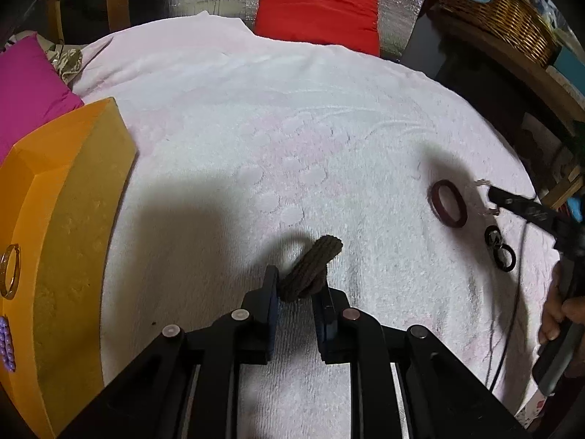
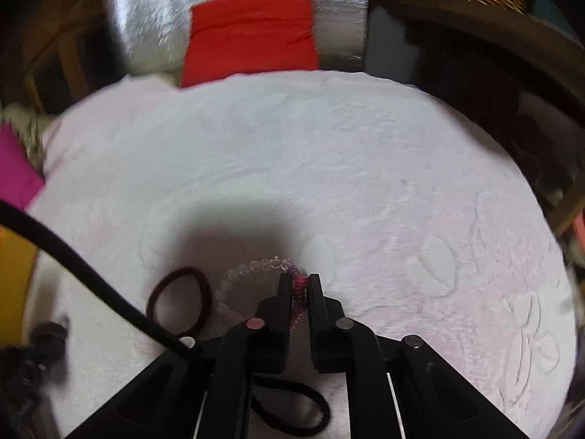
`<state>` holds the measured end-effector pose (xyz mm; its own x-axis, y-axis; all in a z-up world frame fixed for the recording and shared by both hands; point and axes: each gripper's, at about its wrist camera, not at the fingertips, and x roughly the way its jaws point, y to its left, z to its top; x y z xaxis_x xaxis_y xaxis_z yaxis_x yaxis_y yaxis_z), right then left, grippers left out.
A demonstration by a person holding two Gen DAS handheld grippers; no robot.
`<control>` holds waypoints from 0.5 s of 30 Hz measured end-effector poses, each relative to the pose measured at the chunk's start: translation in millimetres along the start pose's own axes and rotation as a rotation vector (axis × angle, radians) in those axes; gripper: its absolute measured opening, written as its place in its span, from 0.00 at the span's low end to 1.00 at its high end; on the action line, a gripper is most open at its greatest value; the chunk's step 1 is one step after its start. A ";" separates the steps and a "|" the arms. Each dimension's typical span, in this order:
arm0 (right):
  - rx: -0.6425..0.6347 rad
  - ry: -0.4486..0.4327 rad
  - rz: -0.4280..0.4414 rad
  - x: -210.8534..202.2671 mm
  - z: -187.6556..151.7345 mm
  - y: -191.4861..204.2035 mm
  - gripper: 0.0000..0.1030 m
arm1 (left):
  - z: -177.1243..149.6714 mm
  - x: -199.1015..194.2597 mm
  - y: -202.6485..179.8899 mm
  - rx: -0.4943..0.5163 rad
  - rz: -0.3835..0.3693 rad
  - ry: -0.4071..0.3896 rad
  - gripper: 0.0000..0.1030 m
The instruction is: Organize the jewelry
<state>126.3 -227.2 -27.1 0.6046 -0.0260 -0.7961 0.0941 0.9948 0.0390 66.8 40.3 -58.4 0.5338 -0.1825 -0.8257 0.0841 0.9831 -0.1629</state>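
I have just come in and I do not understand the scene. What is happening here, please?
A person is sorting jewelry on a white towel, holding a gripper in each hand. The left gripper is shut on a brown knitted band, beside the orange box that already holds a gold bangle. The right gripper is shut on a clear beaded bracelet. Dark rings lie on the towel.

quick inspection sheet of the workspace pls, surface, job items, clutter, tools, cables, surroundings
surface: white towel, wrinkled
job's things: orange box holding gold bangle; dark red ring and black rings on towel
clutter: nothing seen
grippers: left tool shut on brown knit band; right tool shut on clear bead bracelet
cables: black cable crossing the right view
surroundings: red cushion, wicker basket, magenta cloth
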 end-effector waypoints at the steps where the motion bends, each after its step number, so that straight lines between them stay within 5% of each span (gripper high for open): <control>1: 0.026 -0.014 0.021 -8.2 0.6 -6.0 0.09 | 0.3 -2.7 0.3 0.002 0.003 -0.010 0.17; 8: 0.088 -0.099 0.179 -61.7 2.0 -23.9 0.08 | -1.5 -12.4 8.6 0.009 0.011 -0.024 0.17; 15: 0.121 -0.016 0.422 -91.4 -24.9 -9.1 0.08 | -11.2 -11.2 12.1 0.046 0.039 0.017 0.50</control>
<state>50.5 -231.4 30.2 0.6222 0.3782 -0.6855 -0.0724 0.8996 0.4306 52.4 54.1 -57.2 0.5228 -0.1436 -0.8403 0.1025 0.9891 -0.1053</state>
